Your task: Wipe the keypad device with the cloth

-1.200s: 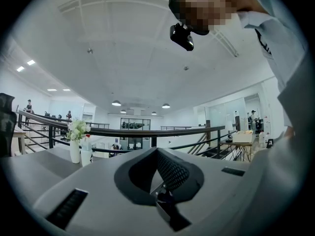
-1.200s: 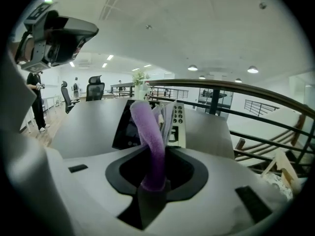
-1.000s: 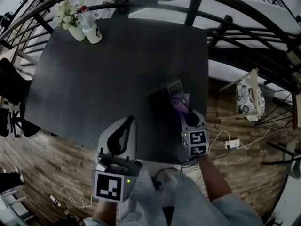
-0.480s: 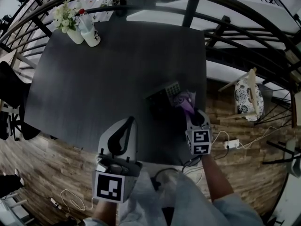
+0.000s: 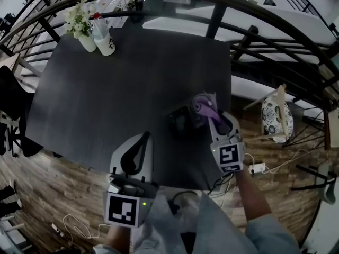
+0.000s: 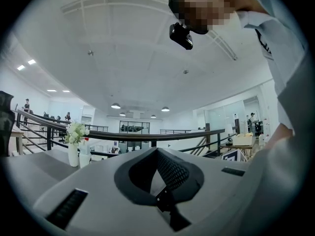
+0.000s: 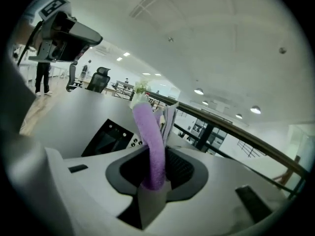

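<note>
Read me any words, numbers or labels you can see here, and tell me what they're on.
No text can be read here.
Keypad device: keys too small to read.
White cup by the flowers: dark print, too blurred.
Marker cubes: black-and-white squares, no letters.

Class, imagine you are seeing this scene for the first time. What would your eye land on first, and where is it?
The purple cloth stands out most, pinched in the right hand-held gripper right by the keypad device, near the right edge of the dark table. Next comes the vase of white flowers at the table's far left corner.
</note>
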